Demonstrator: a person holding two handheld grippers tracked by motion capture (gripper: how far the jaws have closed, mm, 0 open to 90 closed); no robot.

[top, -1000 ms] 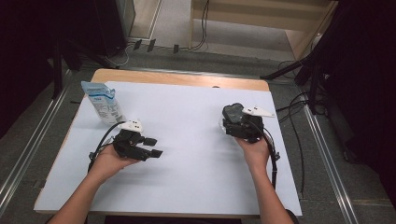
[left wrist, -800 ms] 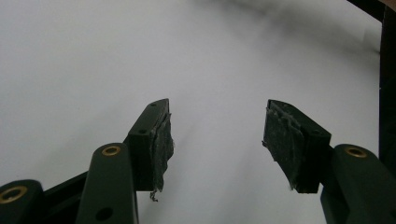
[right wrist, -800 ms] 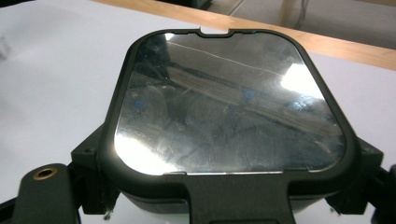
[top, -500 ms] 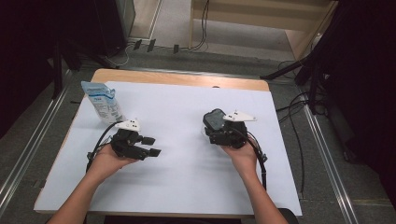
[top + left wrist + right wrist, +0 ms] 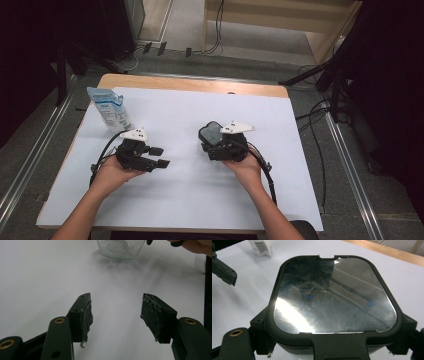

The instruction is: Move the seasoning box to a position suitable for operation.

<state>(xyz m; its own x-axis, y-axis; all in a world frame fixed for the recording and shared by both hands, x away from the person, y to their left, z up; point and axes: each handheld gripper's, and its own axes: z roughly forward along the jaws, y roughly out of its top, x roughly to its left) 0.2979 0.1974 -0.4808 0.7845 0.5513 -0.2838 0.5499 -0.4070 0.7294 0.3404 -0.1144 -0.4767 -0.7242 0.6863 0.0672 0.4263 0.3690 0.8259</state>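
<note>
A glass jar (image 5: 210, 137) with a black-rimmed, mirror-bright square lid (image 5: 334, 295) is held near the middle of the white-covered desk (image 5: 300, 150), gripped across its lid by the right hand-held gripper (image 5: 220, 146). In the right gripper view the lid is seen clamped on two opposite edges of its rim, one jaw at each lower corner of the picture. In the left gripper view the clear, rounded-square glass body (image 5: 120, 248) is seen at the top edge, low over the desk; whether it touches the surface cannot be told.

The jar is judged stiff, fairly heavy for its size, breakable and smooth, so a slip from the pads is possible. The dark plastic rim of the lid is likely the surest place to hold. If the lid is to be undone, the glass body below would need to be taken on two flat opposite walls, well under the rim.

The left hand-held gripper (image 5: 159, 156) lies low on the desk, well to the side of the jar, its jaws apart with nothing between the worn pads (image 5: 86, 317).

Farther out, a white and blue carton (image 5: 107, 107) stands near the far left corner of the desk.
</note>
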